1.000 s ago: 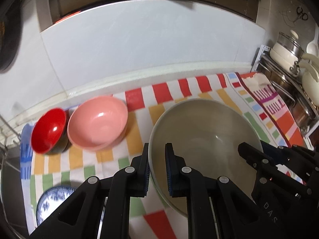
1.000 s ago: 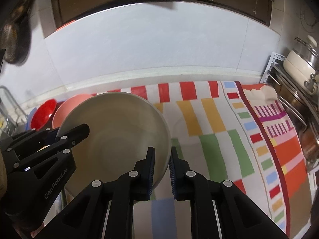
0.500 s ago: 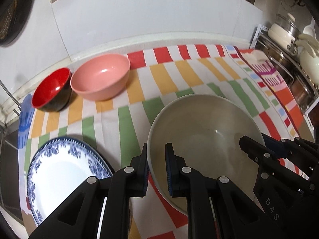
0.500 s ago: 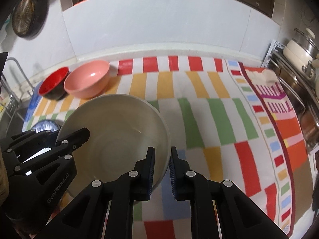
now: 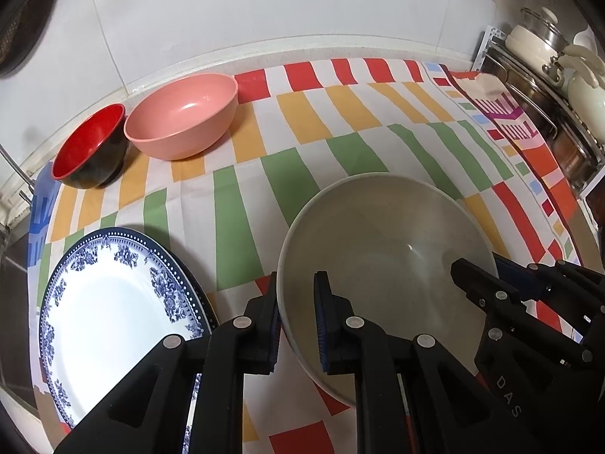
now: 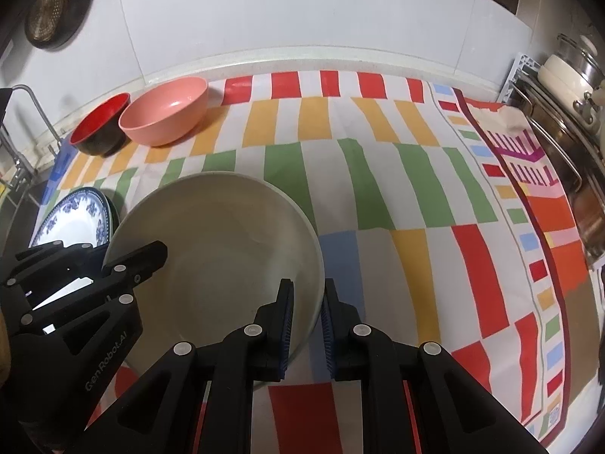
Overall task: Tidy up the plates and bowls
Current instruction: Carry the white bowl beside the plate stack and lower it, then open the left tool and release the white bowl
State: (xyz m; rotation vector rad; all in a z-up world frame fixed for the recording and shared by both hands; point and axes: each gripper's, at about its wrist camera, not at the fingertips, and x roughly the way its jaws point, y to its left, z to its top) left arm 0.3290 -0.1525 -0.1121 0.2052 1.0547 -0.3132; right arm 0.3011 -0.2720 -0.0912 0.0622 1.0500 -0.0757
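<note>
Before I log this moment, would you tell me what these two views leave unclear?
- Underside of the big grey bowl: hidden by its own wall in both views, so whether it touches the striped cloth is unclear.
- Blue-patterned plate: its near edge is covered by the left gripper fingers.
- Anything stacked under that plate: only dark rims show in the right wrist view.

A counter covered by a striped cloth [image 6: 378,196] in red, orange, green and white blocks runs to a white tiled wall [image 6: 302,19]. At its right edge, a metal rack [image 6: 559,143] holds pots [image 5: 537,34]. A round strainer [image 6: 53,11] hangs on the wall, upper left.
</note>
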